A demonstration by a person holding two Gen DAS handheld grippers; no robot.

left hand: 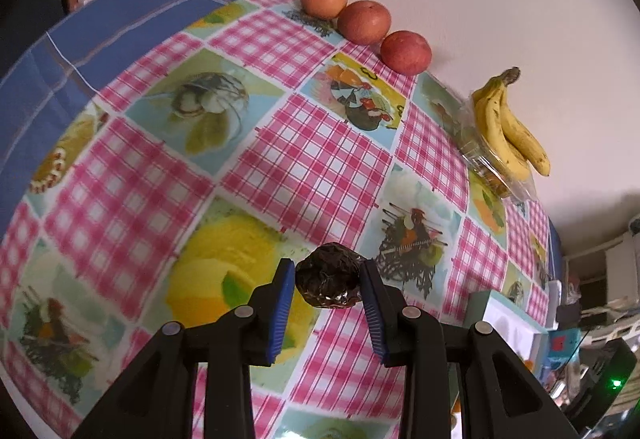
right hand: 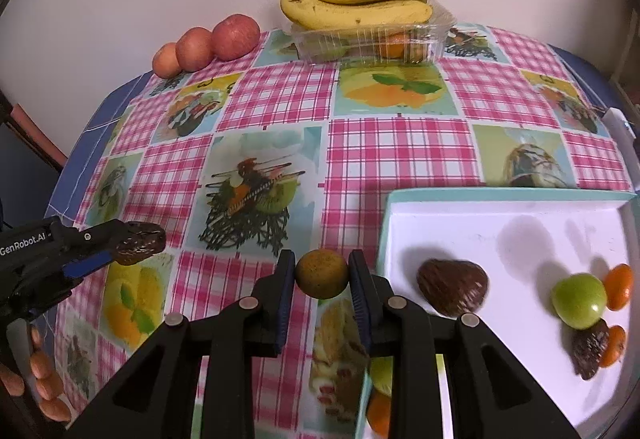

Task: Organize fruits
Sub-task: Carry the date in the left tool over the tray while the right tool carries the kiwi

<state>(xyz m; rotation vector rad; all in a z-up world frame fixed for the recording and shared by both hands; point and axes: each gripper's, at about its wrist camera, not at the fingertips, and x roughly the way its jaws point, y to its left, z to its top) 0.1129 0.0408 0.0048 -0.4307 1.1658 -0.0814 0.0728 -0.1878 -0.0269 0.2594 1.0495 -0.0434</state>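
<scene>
My left gripper [left hand: 329,281] is shut on a dark brown wrinkled fruit [left hand: 329,281] above the tablecloth; it also shows at the left of the right wrist view [right hand: 140,242]. My right gripper [right hand: 322,274] is shut on a small yellow-brown round fruit [right hand: 322,274], just left of a white tray [right hand: 480,223]. The tray holds a brown heart-shaped fruit [right hand: 453,286], a green round fruit [right hand: 579,300], small orange fruits [right hand: 619,286] and another dark fruit [right hand: 590,353].
Three apples [right hand: 234,36] stand in a row by the wall. Bananas [right hand: 360,5] lie on a clear plastic punnet [right hand: 372,39] at the table's back. The table has a pink checked cloth [right hand: 400,151]. A chair [right hand: 36,131] stands at the left.
</scene>
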